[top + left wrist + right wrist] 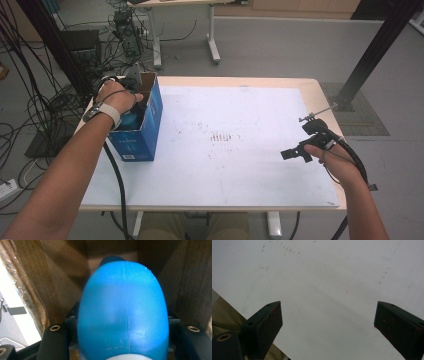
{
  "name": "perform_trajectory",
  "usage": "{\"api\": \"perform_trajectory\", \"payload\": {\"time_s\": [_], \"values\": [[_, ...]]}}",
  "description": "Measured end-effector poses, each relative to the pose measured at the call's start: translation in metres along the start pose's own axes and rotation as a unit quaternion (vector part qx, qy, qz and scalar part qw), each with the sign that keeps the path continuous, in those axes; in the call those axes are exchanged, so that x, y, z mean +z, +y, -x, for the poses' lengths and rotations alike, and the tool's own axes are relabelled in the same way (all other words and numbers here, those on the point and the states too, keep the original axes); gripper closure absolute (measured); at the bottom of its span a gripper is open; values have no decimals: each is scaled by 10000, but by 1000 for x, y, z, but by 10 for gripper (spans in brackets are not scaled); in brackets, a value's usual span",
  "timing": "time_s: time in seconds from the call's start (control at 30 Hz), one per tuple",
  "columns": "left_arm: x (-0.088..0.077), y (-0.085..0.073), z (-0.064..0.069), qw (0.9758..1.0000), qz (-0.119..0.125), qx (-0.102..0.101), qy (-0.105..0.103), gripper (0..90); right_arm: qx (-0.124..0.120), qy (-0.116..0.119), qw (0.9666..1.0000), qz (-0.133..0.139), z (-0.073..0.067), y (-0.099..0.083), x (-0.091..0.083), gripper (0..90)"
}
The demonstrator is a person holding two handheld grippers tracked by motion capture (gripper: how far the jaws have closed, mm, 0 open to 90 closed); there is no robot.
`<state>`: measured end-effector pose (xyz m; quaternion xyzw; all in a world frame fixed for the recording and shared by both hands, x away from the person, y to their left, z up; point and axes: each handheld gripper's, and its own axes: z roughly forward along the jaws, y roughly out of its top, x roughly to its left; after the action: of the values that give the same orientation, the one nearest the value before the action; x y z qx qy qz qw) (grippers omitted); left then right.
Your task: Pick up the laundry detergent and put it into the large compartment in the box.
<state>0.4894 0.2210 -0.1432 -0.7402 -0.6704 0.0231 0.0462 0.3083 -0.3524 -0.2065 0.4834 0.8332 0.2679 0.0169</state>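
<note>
Item 1. Open-topped blue cardboard box (145, 127), brown inside, stood at the left edge of the white paper-covered table (240, 165). Walls thin; judged light and liable to slide or tip if pulled sideways.

Item 2. Smooth, rounded blue plastic object (122, 312), glossy, with a moulded seam down its middle and a white part at its near end, sat inside the box between the brown walls. Judged stiff and fairly light, its shell slippery; best held across the broad flanks on either side of the seam, low down where the curve is widest, not on the narrowing far end.

Item 3. Left gripper (136, 102), lowered into the box mouth, its jaws were clamped on the blue object from both sides.

Item 4. Right gripper (292, 154), held just above the bare table near the right edge, well apart from the box; jaws stood wide, nothing between them.
</note>
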Motion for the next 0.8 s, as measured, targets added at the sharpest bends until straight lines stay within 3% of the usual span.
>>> {"api": "perform_trajectory", "payload": {"time_s": [0.8], "values": [[0, -2, -3, 10000, 21, -5, -29, 384, -24, -19, 10000, 20, -2, 1, -2, 79]]}}
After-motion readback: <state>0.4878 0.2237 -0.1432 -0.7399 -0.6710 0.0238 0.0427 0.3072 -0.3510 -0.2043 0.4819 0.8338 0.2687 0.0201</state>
